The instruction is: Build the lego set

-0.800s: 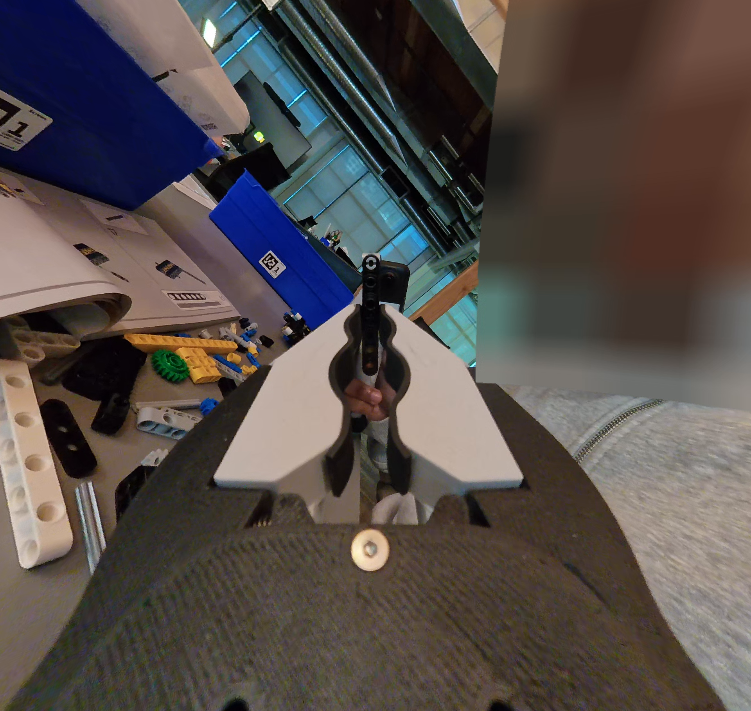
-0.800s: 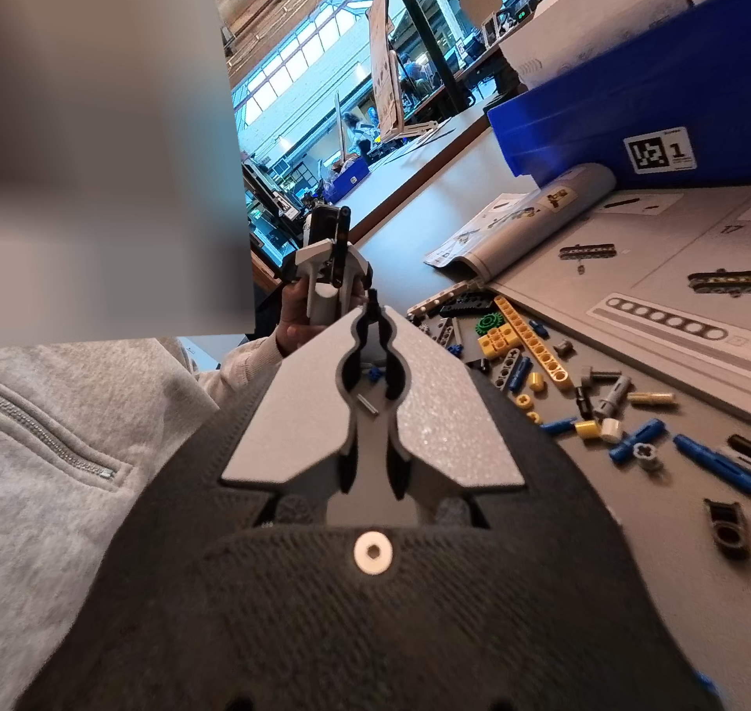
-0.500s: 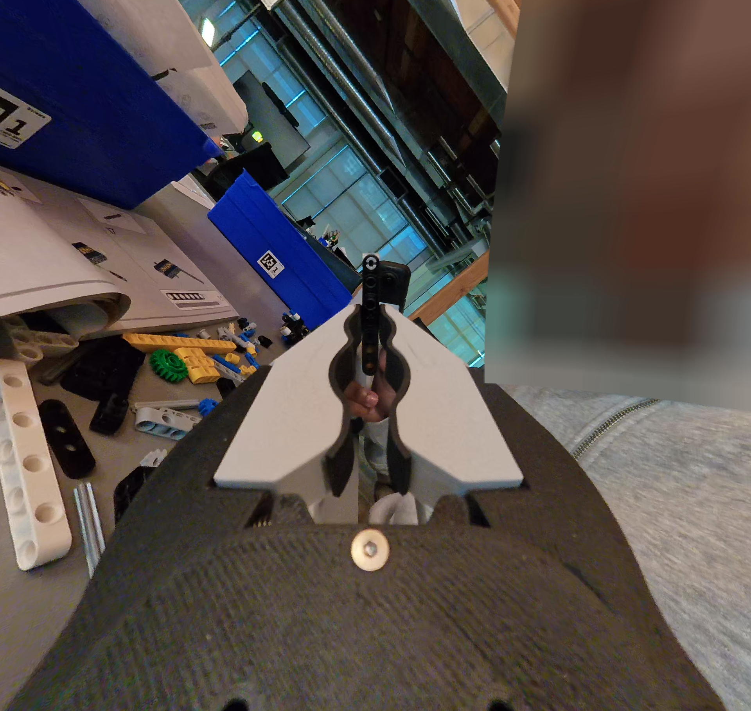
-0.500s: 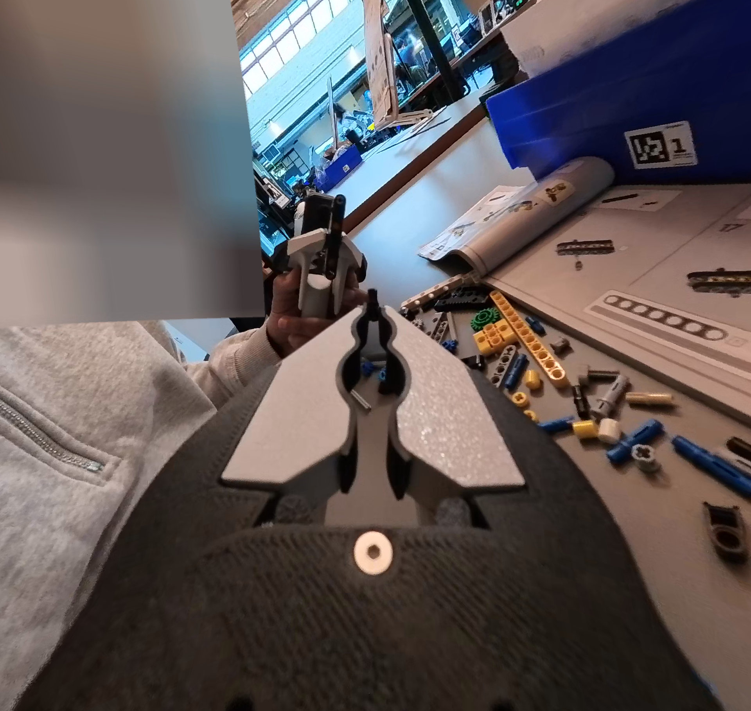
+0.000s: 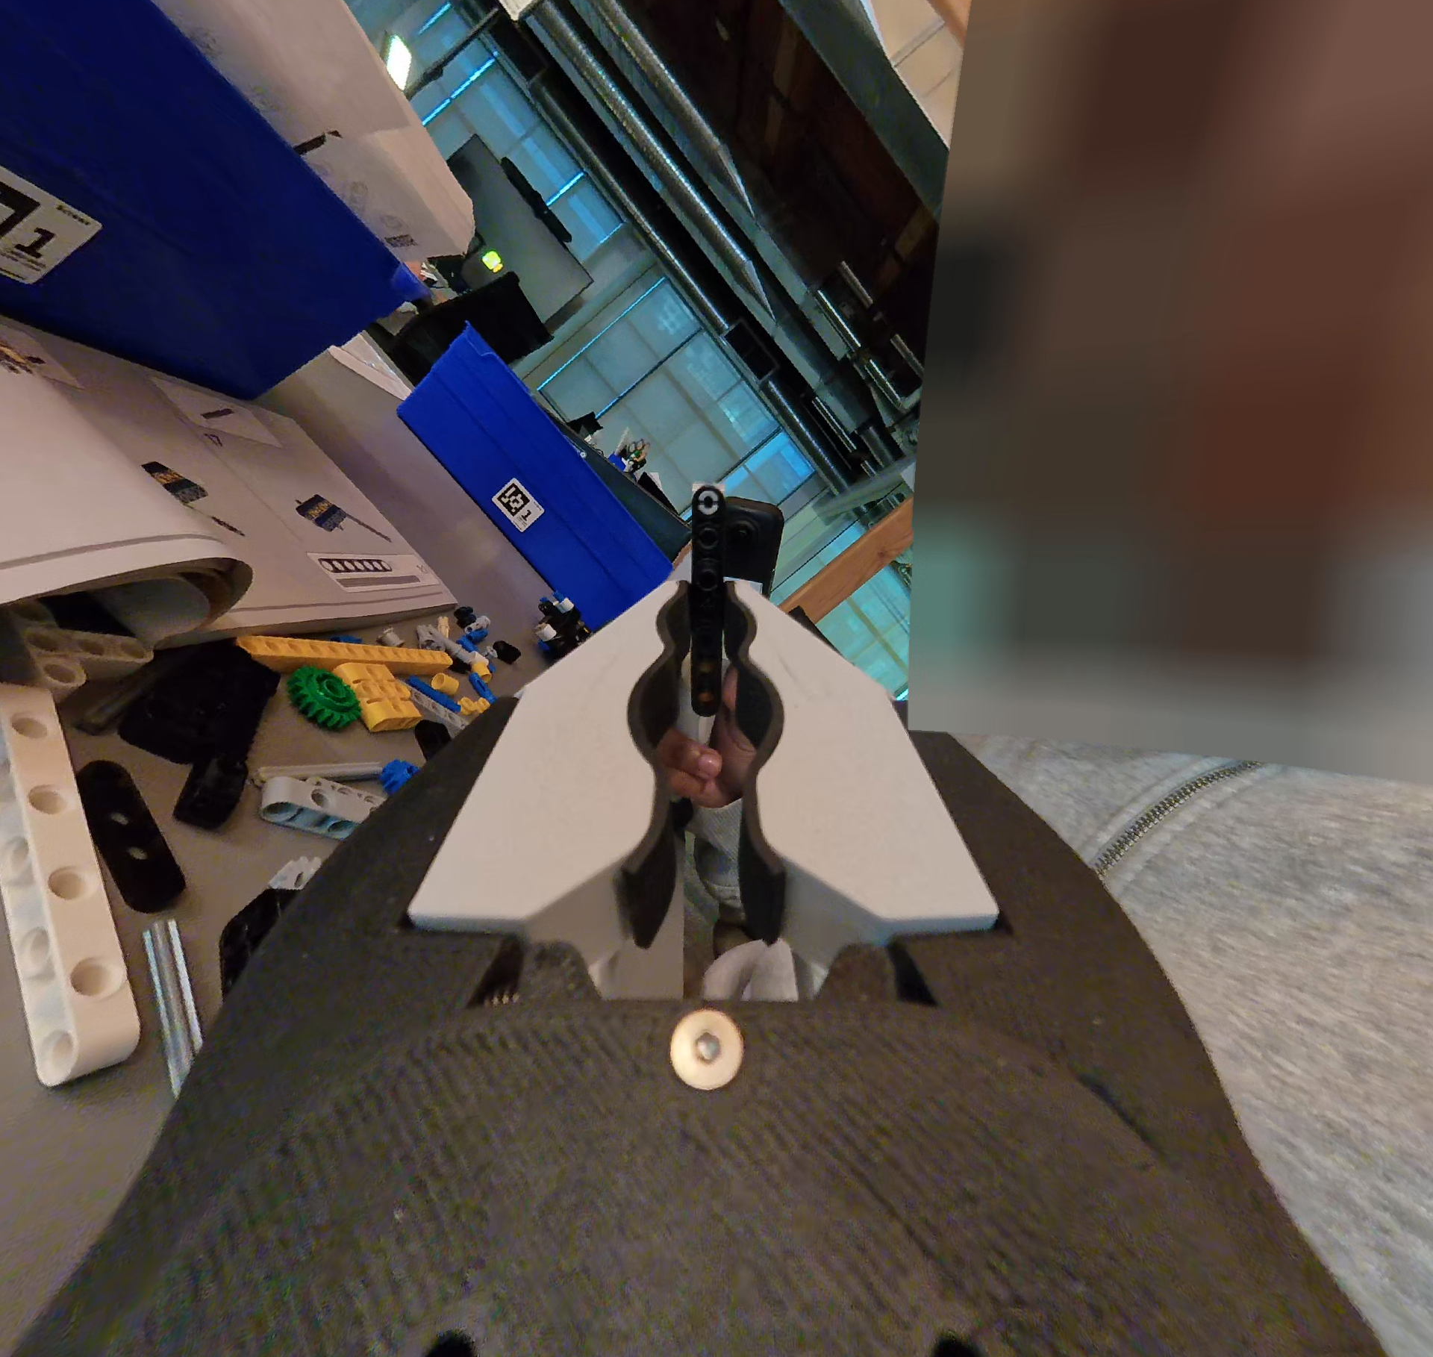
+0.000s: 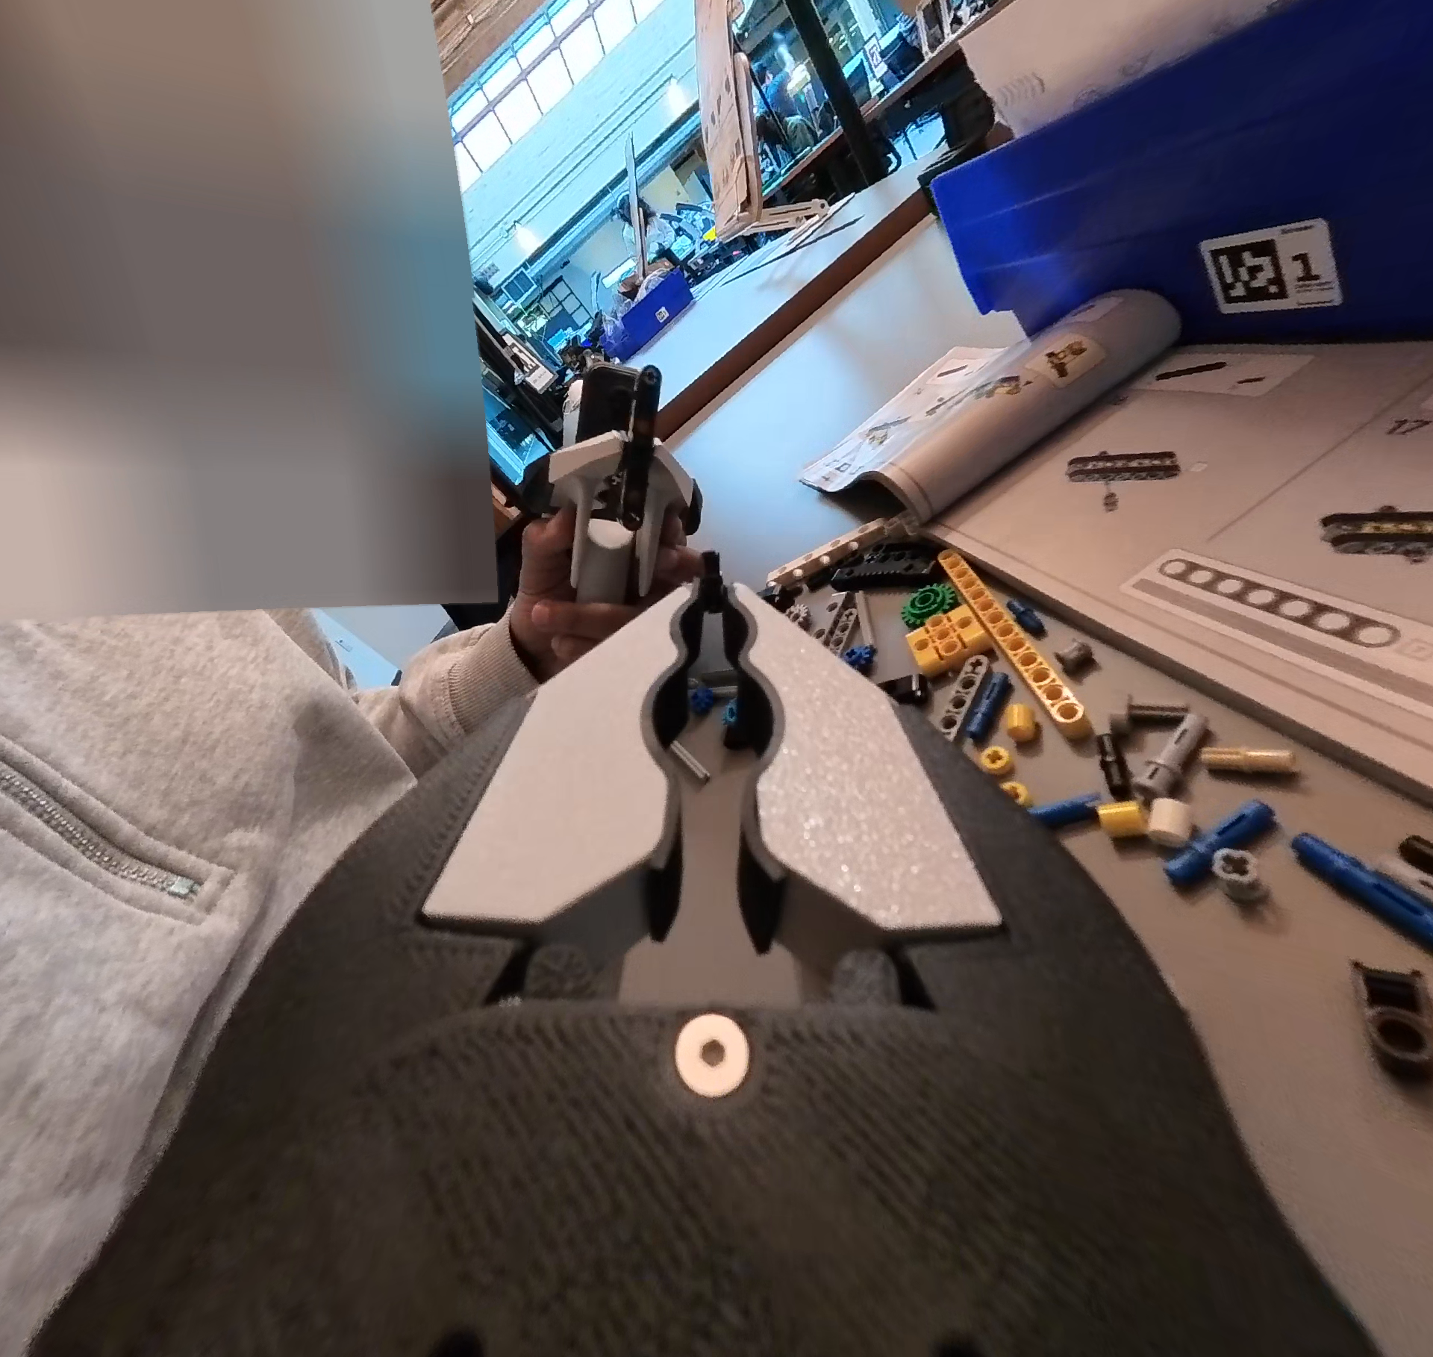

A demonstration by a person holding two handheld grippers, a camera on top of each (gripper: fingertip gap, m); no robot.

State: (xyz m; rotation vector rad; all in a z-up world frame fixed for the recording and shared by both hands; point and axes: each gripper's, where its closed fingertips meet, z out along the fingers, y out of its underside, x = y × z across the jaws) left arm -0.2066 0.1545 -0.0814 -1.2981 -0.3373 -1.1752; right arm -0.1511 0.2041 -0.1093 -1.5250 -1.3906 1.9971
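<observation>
My left gripper [image 5: 707, 600] is shut on a black holed beam [image 5: 706, 544], which stands upright out of the fingertips. It is held in the air above the table edge. My right gripper [image 6: 712, 600] is shut on a small black pin [image 6: 711, 574] that pokes out of its tips. The two grippers face each other. In the right wrist view the left gripper [image 6: 620, 494] and its black beam [image 6: 642, 436] sit just beyond the pin, up and to the left, a short gap apart. A hand [image 6: 558, 606] holds the left gripper.
Loose pieces lie on the grey table: a long yellow beam [image 6: 1008, 641], a green gear [image 6: 927, 600], a white beam [image 5: 58, 885], blue pins [image 6: 1213, 839]. An open instruction booklet [image 6: 1210, 513] and blue bins [image 5: 202, 218] stand behind. A grey-sleeved person is close by.
Both grippers stay shut on their pieces. In the right wrist view the left gripper with the beam has come slightly nearer and higher; otherwise little has moved.
</observation>
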